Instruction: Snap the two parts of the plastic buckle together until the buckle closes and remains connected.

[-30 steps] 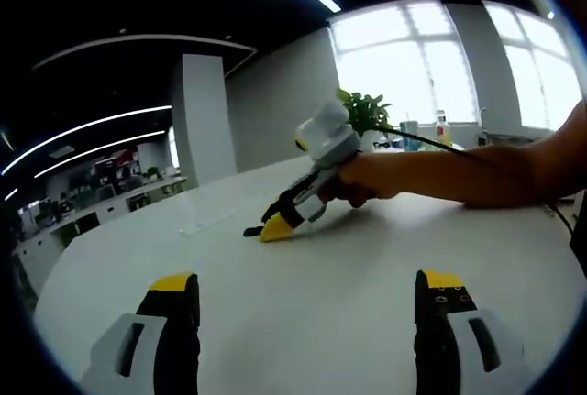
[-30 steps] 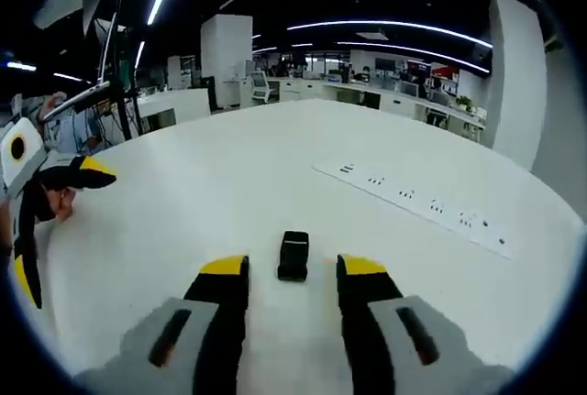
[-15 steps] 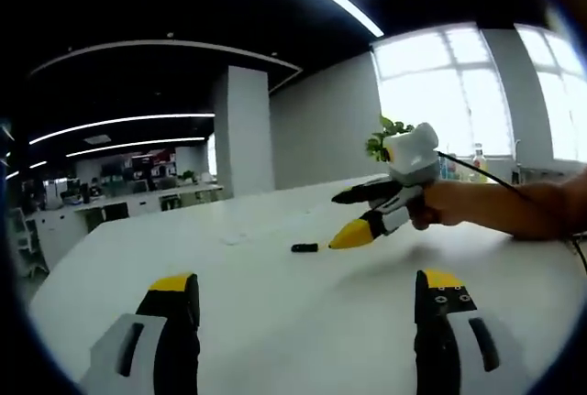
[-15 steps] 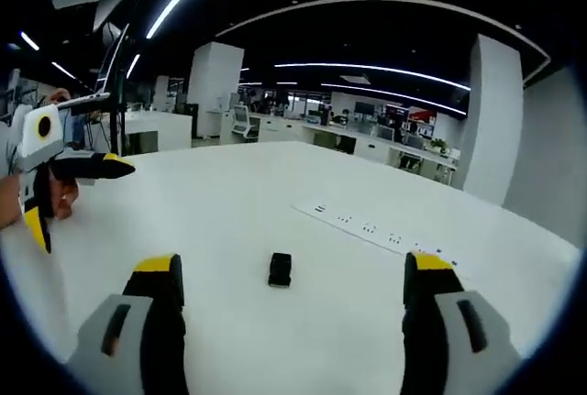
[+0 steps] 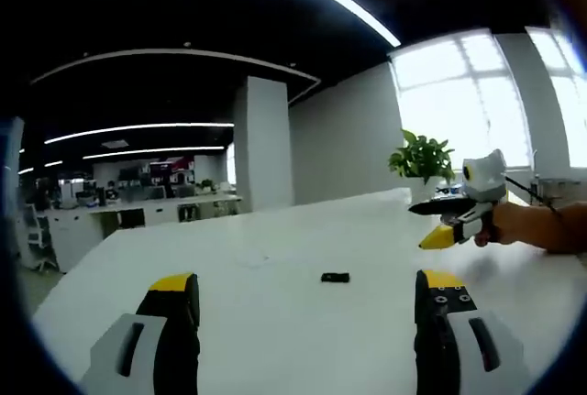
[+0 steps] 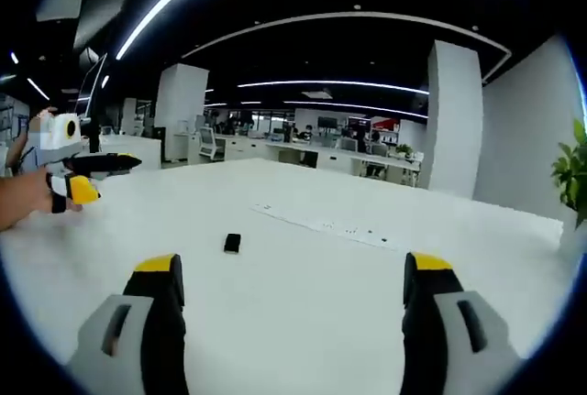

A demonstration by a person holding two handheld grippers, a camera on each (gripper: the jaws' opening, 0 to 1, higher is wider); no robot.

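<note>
In the left gripper view, the left gripper (image 5: 307, 308) has its jaws spread wide and empty over the white counter (image 5: 275, 322), with the small black buckle (image 5: 335, 277) lying just beyond them at about 12 o'clock and the right gripper (image 5: 445, 223) held up at 3 o'clock, its jaws parted. In the right gripper view, the right gripper (image 6: 295, 290) shows spread jaws gripping nothing, the buckle (image 6: 232, 243) sits on the counter (image 6: 293, 322) at 11 o'clock, and the left gripper (image 6: 92, 175) hangs at 9 o'clock.

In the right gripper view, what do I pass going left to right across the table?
Other yellow-tipped gripper held in a hand → small black plastic buckle → long flush strip of table sockets → green potted plant.
</note>
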